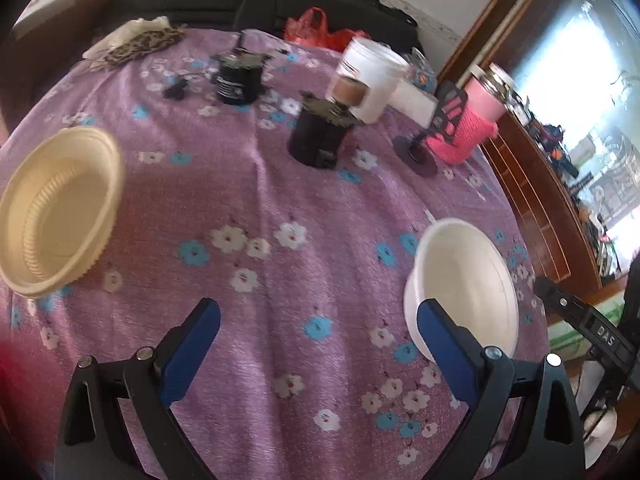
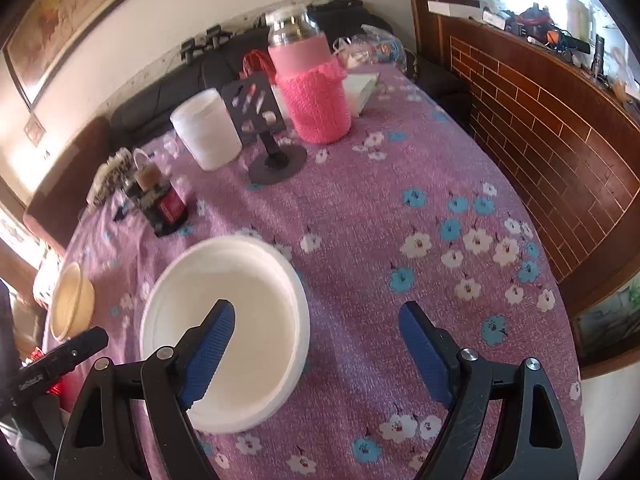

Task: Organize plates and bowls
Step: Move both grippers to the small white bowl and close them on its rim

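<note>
A white bowl sits on the purple flowered tablecloth at the right; it also shows in the right wrist view. A beige ribbed bowl sits at the left, seen small in the right wrist view. My left gripper is open and empty above the cloth between the two bowls, its right finger in front of the white bowl's rim. My right gripper is open and empty, its left finger over the white bowl.
Two black cylinders, a white tub, a jar in a pink knit sleeve and a black stand stand at the table's far side. A wooden brick-pattern wall runs along the right.
</note>
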`<state>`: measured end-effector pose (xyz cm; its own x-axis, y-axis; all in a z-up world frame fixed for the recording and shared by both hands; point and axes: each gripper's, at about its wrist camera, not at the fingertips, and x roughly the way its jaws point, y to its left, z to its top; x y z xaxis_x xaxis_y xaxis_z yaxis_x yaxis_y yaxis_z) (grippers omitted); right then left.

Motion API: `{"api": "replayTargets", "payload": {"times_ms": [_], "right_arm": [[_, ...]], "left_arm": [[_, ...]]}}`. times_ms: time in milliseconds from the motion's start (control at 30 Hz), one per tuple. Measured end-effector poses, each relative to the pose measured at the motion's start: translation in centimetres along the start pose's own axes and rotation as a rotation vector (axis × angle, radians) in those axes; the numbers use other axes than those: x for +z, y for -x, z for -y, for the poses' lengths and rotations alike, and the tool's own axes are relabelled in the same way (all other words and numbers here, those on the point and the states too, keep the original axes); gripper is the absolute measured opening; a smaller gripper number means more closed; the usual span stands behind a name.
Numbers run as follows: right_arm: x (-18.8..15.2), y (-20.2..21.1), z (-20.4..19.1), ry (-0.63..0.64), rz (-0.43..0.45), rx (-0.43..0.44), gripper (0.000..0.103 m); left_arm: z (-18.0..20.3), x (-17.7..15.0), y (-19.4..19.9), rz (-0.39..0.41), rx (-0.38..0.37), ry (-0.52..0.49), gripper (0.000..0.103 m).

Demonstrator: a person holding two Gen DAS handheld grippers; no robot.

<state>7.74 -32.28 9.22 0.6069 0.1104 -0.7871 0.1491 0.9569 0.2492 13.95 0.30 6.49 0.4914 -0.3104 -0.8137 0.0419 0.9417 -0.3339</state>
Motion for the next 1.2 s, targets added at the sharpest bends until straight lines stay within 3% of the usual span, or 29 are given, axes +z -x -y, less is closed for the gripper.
{"api": "replayTargets", "payload": {"times_ms": [100,267,667,933,1033,1100,1200], "right_arm": [[0.5,1.0,-0.7,0.018,0.038,0.006,0.087],[0.8,0.8,-2.1,0.048,0.042,-0.007,0.087],[-0.6,-1.9,-0.1,0.006,-0.008,-0.066,0.087],[-1.8,-3.4,0.1,-0.014,-0.055,-0.023,0.086],[-2.4,-4.3,-0.4,-0.005,-0.078,-0.015,0.073],[-2.6,-4.9,-0.8,-0.008,-0.093,-0.002,0.057],[-2.9,-5.5,-1.1,-0.017,-0.109,0.004,0.043]], "left_arm": [[-2.1,1.2,1.7,0.069,0.040,0.047,0.098],[-4.3,2.3,2.8,0.093,0.064,0.097,0.098],[-0.2,0.8,-0.8,-0.035,-0.065,0.042,0.098],[1.8,0.0,-2.7,-0.065,-0.084,-0.008,0.098],[3.3,-0.1,-3.6,-0.070,-0.093,-0.042,0.098],[4.0,-0.2,-4.3,-0.085,-0.096,-0.059,0.098],[4.9,-0.4,-5.4,-0.115,-0.103,-0.078,0.097]]}}
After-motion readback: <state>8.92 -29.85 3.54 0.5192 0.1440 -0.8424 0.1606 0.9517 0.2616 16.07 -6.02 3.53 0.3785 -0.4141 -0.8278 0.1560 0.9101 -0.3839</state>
